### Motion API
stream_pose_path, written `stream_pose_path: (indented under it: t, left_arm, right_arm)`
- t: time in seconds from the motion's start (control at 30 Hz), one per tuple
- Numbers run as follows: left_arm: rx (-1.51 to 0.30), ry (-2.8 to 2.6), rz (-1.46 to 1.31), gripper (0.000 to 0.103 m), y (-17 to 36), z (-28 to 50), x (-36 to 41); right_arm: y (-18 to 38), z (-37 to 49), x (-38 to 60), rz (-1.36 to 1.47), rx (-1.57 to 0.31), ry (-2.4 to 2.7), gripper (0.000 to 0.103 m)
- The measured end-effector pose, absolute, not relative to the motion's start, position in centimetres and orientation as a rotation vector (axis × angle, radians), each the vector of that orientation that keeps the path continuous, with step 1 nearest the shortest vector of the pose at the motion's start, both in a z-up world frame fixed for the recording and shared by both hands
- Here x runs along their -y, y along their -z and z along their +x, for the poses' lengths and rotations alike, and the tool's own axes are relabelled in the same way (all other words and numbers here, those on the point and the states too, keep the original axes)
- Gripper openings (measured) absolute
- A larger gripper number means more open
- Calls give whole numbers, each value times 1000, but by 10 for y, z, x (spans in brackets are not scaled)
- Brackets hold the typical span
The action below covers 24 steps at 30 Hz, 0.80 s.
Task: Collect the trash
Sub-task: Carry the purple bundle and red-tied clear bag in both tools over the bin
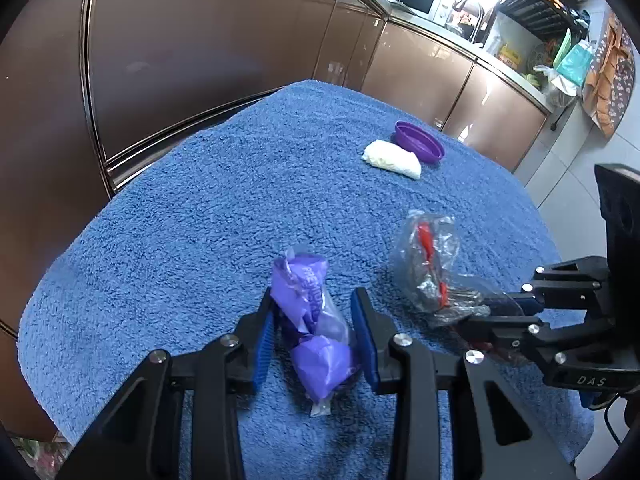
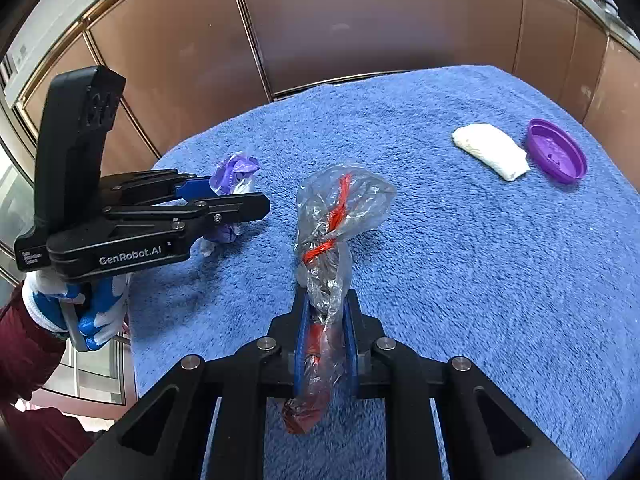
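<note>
My right gripper (image 2: 324, 344) is closest to me, and its jaws are squeezed tight on a clear plastic bag with red string (image 2: 340, 216). The bag's low end hangs under the blue pads (image 2: 301, 344). Its puffy top sticks up past the tips.

My left gripper (image 1: 316, 336) has its jaws partly open, 1 on each side of a crumpled purple wrapper (image 1: 308, 320). The left pad looks like it touches the wrapper. I cannot tell if the right pad touches it. In the right wrist view, the wrapper sits between the jaws above the towel's near left edge. My left hand (image 2: 86, 312) wears a white and blue glove and holds the handle.

All of this is over a blue towel (image 2: 440, 280) that covers the surface.

Farther back on the towel lies a white folded tissue (image 2: 490, 151). Just beside it is a purple lid (image 2: 557, 150), lying with its hollow side up. Both are well apart from my 2 grippers.

Behind the surface stand shiny brown cabinet doors (image 2: 360, 20).
</note>
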<state>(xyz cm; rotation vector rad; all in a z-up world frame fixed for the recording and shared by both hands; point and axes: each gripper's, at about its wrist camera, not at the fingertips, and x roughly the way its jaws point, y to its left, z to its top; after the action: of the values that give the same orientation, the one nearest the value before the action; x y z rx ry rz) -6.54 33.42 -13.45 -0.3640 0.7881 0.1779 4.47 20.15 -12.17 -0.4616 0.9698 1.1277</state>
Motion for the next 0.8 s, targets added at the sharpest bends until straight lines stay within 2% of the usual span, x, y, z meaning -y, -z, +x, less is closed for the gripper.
stream_pose_path:
  t: [0.8]
  left_arm:
    - [-744, -54, -286, 34, 77, -67, -259]
  right_arm:
    - [67, 44, -53, -237, -841, -944, 15]
